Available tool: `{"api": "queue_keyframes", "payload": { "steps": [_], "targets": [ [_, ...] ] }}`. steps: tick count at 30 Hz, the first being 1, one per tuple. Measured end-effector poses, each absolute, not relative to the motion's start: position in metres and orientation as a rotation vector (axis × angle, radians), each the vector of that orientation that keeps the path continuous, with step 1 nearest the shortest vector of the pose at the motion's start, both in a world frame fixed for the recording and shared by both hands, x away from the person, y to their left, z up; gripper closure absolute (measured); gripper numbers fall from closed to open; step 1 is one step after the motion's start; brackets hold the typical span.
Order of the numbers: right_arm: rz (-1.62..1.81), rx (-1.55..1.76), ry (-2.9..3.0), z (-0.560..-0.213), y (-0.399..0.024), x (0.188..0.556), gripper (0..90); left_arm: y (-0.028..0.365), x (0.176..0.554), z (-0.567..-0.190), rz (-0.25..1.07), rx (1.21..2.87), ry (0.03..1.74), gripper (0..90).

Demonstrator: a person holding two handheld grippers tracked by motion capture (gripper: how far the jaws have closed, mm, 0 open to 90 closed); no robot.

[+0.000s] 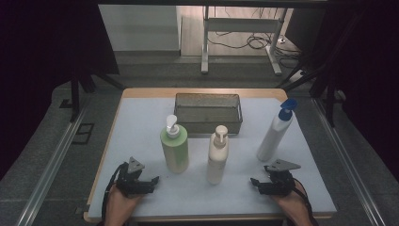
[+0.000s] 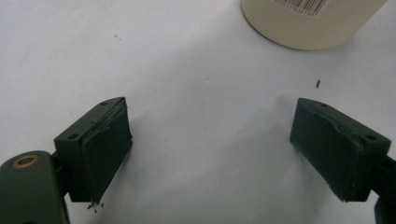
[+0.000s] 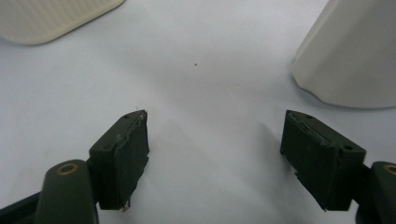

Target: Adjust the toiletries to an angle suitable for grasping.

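Starting posture at the table (image 1: 141,197). The left gripper (image 1: 151,181) and right gripper (image 1: 254,181) rest low near the front edge, jaws apart and holding nothing, each pointed inward at the bottles, probably so that either can reach one without crossing the other. Three pump bottles stand upright in a loose row, well apart: green bottle (image 1: 175,147) at left, cream bottle (image 1: 218,155) in the middle and nearest the grippers, white bottle (image 1: 276,133) with a blue pump at right (it looks tilted in the high view). Behind them sits a mesh basket (image 1: 208,121), seemingly empty, a likely destination.
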State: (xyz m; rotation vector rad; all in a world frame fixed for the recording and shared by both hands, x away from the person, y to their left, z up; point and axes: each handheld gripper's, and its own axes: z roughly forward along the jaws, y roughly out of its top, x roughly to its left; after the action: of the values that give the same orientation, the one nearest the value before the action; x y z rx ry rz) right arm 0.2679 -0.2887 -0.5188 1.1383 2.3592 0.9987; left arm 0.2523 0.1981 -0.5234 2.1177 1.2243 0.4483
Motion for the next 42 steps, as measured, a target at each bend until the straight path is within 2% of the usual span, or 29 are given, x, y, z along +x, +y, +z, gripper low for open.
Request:
{"api": "queue_keyframes", "payload": {
  "steps": [10, 18, 20, 23, 25, 26, 28, 29, 33, 39, 42],
  "targets": [
    [1.01, 1.128, 2.382, -0.519, -0.289, 0.269, 17.6, 0.198, 0.252, -0.523, 0.447, 2.117, 1.223, 12.1],
    [1.003, 1.142, 2.378, -0.519, -0.288, 0.269, 18.1, 0.198, 0.253, -0.523, 0.446, 2.117, 1.223, 12.0],
    [0.993, 1.154, 2.37, -0.517, -0.288, 0.268, 23.8, 0.198, 0.253, -0.523, 0.446, 2.117, 1.224, 12.0],
    [1.003, 1.155, 2.372, -0.514, -0.29, 0.267, 38.4, 0.198, 0.253, -0.523, 0.446, 2.117, 1.223, 12.0],
    [1.016, 1.152, 2.376, -0.514, -0.291, 0.267, 40.4, 0.199, 0.253, -0.523, 0.446, 2.117, 1.223, 12.0],
    [1.032, 1.143, 2.38, -0.513, -0.292, 0.267, 45.7, 0.198, 0.253, -0.523, 0.446, 2.117, 1.224, 12.0],
    [1.033, 1.13, 2.372, -0.513, -0.292, 0.266, 47.9, 0.198, 0.253, -0.523, 0.443, 2.115, 1.225, 12.0],
    [1.034, 1.111, 2.356, -0.511, -0.292, 0.265, 53.2, 0.199, 0.253, -0.523, 0.446, 2.117, 1.223, 12.1],
    [1.038, 1.107, 2.385, -0.509, -0.296, 0.266, 59.8, 0.198, 0.253, -0.523, 0.443, 2.116, 1.224, 12.1],
    [0.991, 1.092, 2.41, -0.507, -0.301, 0.269, 62.6, 0.199, 0.253, -0.523, 0.445, 2.117, 1.224, 12.1],
    [0.915, 1.067, 2.385, -0.502, -0.307, 0.269, 66.8, 0.198, 0.253, -0.523, 0.443, 2.115, 1.225, 12.0]
  ]
}}
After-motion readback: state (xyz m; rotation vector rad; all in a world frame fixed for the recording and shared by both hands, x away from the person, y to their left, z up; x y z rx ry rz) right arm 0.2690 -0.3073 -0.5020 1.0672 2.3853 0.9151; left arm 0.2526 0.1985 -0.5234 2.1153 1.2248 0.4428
